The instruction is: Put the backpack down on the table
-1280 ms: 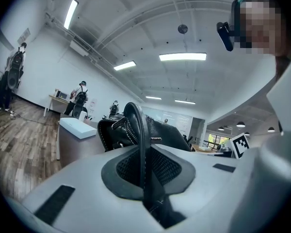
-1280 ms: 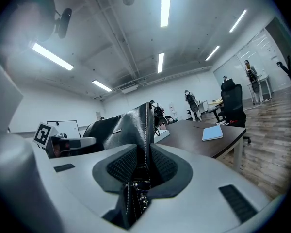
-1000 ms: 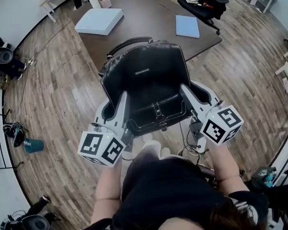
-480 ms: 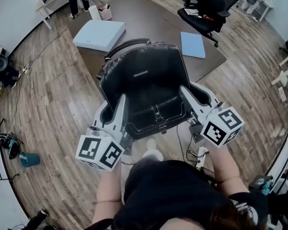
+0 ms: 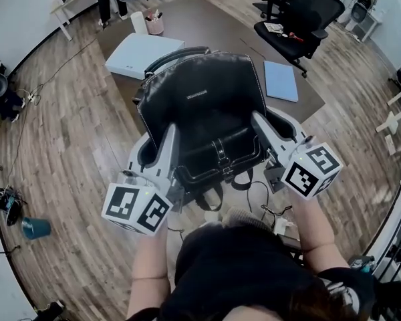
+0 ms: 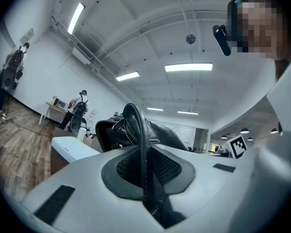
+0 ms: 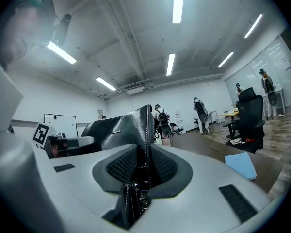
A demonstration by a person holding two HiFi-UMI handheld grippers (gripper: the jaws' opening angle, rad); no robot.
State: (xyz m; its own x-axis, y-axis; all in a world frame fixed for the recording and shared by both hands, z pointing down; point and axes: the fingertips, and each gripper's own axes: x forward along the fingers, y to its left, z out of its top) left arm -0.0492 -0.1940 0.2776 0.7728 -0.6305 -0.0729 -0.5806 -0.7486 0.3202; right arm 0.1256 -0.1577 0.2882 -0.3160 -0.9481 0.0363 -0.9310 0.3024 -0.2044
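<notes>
Backpack [image 5: 204,105] had advanced toward the far table [image 5: 214,25], held aloft at its near edge. Its strap was clamped in the left gripper [image 5: 166,154], its side seam in the right gripper [image 5: 271,134]. Thin strap hold could slip, tipping it.

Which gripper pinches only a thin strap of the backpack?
The left gripper: its jaws close on a thin black strap, while the right gripper clamps the thick stitched side of the backpack.

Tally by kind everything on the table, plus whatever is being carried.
backpack: 1, carried
white box: 1
blue folder: 1
pink cup: 1
white cylinder: 1
Total: 5
</notes>
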